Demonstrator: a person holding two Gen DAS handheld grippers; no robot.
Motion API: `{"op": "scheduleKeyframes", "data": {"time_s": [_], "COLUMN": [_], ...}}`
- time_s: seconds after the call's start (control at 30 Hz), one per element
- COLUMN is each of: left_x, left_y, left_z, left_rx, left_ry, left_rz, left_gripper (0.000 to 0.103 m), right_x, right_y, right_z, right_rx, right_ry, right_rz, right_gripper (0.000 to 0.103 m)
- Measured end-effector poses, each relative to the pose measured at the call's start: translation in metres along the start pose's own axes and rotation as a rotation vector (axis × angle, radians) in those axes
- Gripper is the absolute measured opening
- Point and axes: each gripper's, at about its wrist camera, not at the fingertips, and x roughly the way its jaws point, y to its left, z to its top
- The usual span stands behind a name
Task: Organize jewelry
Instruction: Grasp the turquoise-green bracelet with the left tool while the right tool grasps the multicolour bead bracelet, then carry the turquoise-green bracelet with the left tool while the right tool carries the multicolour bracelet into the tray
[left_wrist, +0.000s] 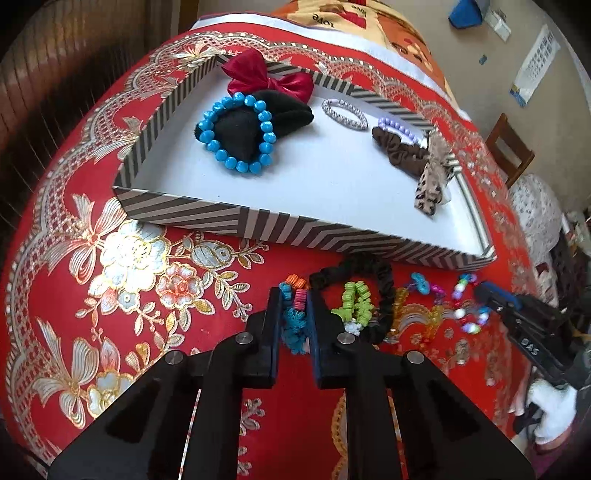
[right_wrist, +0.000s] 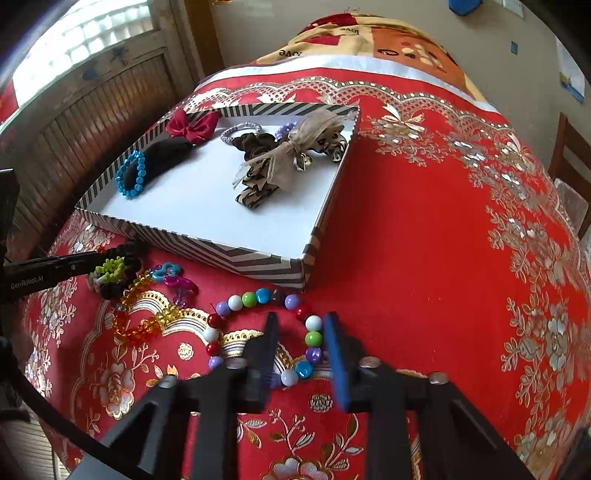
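A striped box lid (left_wrist: 258, 223) (right_wrist: 221, 254) with a white floor holds a blue bead bracelet (left_wrist: 236, 133) (right_wrist: 131, 179), a red bow (left_wrist: 269, 77), a silver band (left_wrist: 345, 114), a brown scrunchie (left_wrist: 400, 149) and a leopard bow (left_wrist: 432, 184) (right_wrist: 258, 184). My left gripper (left_wrist: 295, 295) is shut on a multicoloured ruffled hair tie (left_wrist: 295, 325) on the red cloth in front of the box. My right gripper (right_wrist: 301, 321) is open, its fingers either side of a multicoloured bead bracelet (right_wrist: 314, 339) lying on the cloth.
On the cloth near the box front lie a black scrunchie (left_wrist: 386, 284), a green ruffled tie (left_wrist: 356, 299) (right_wrist: 109, 267), an orange crystal bracelet (right_wrist: 144, 325) and pink and teal plastic links (right_wrist: 177, 280). A wooden chair (left_wrist: 509, 147) stands past the table's right edge.
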Motion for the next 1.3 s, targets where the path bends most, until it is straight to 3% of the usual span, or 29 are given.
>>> {"op": "scheduleKeyframes", "data": {"time_s": [0.33, 0.53, 0.6, 0.67, 0.8, 0.83, 0.93, 1.17, 1.3], "left_x": [-0.064, -0.102, -0.112, -0.12, -0.126, -0.127, -0.128, -0.133, -0.134], "left_y": [0.003, -0.006, -0.008, -0.008, -0.008, -0.009, -0.011, -0.023, -0.033], "left_z": [0.008, 0.014, 0.016, 0.017, 0.017, 0.018, 0.019, 0.025, 0.033], "left_rx": [-0.014, 0.0, 0.001, 0.0, 0.001, 0.002, 0.006, 0.026, 0.042], "left_ry": [-0.105, -0.176, -0.195, -0.207, -0.212, -0.212, -0.211, -0.226, -0.234], "left_rz": [-0.015, -0.005, -0.002, 0.002, 0.009, 0.011, 0.016, 0.024, 0.042], "left_gripper": [0.011, 0.011, 0.011, 0.011, 0.011, 0.011, 0.011, 0.011, 0.011], "right_x": [-0.045, -0.059, -0.049, -0.036, -0.013, -0.006, -0.002, -0.048, -0.076], "right_y": [0.007, 0.009, 0.006, 0.004, 0.004, 0.005, 0.006, -0.003, 0.002], "right_z": [0.008, 0.013, 0.012, 0.009, 0.004, 0.002, -0.004, 0.005, 0.018], "right_rx": [0.015, -0.016, -0.028, -0.032, -0.063, -0.07, -0.103, -0.032, -0.056], "right_ry": [-0.07, -0.084, -0.045, -0.009, 0.031, 0.044, 0.032, -0.05, -0.099], "right_rz": [0.089, 0.076, 0.046, 0.05, 0.035, 0.032, 0.006, 0.083, 0.086], "right_gripper": [0.005, 0.005, 0.013, 0.029, 0.029, 0.028, 0.009, 0.008, 0.008]}}
